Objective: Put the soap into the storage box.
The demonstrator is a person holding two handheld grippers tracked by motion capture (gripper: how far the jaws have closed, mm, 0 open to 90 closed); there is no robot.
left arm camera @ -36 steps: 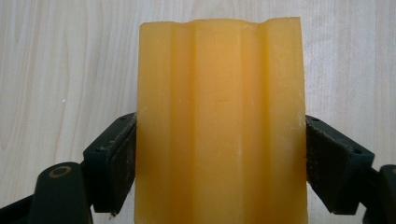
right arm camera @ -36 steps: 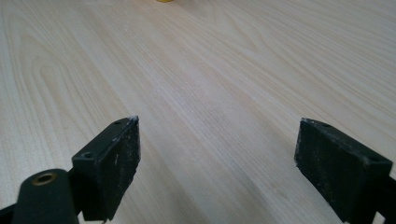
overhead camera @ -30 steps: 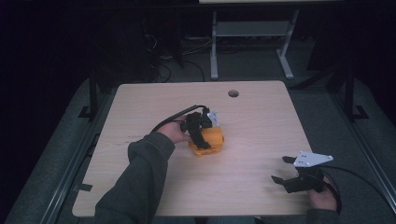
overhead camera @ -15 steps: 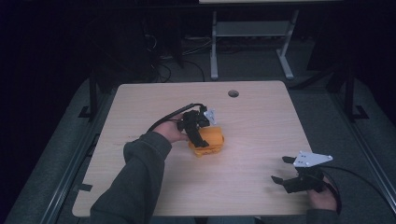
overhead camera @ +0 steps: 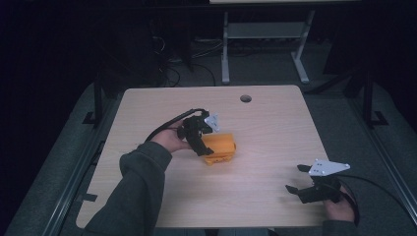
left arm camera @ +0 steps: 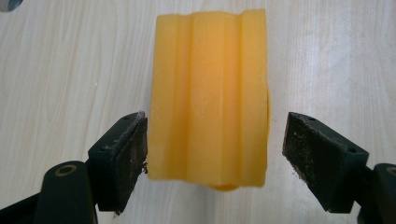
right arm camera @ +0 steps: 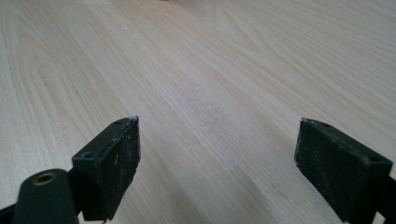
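Note:
An orange ridged block [overhead camera: 222,148] lies on the wooden table [overhead camera: 265,132], a little left of its middle. My left gripper [overhead camera: 204,146] is over the block's left end, held by a hand in a grey sleeve. In the left gripper view the block [left arm camera: 210,93] sits between the open jaws of that gripper [left arm camera: 215,117]; the left pad [left arm camera: 136,149] is at its side and the right pad [left arm camera: 314,154] stands clear of it. My right gripper [overhead camera: 301,190] rests open near the front right corner, and between its jaws [right arm camera: 217,123] there is bare tabletop.
A round cable hole [overhead camera: 245,98] is near the table's far edge. A black cable [overhead camera: 167,125] trails from the left gripper. White desk legs [overhead camera: 226,49] stand on the dark floor behind the table.
The left hand has shifted slightly toward the left. The orange block and the right gripper have stayed where they were.

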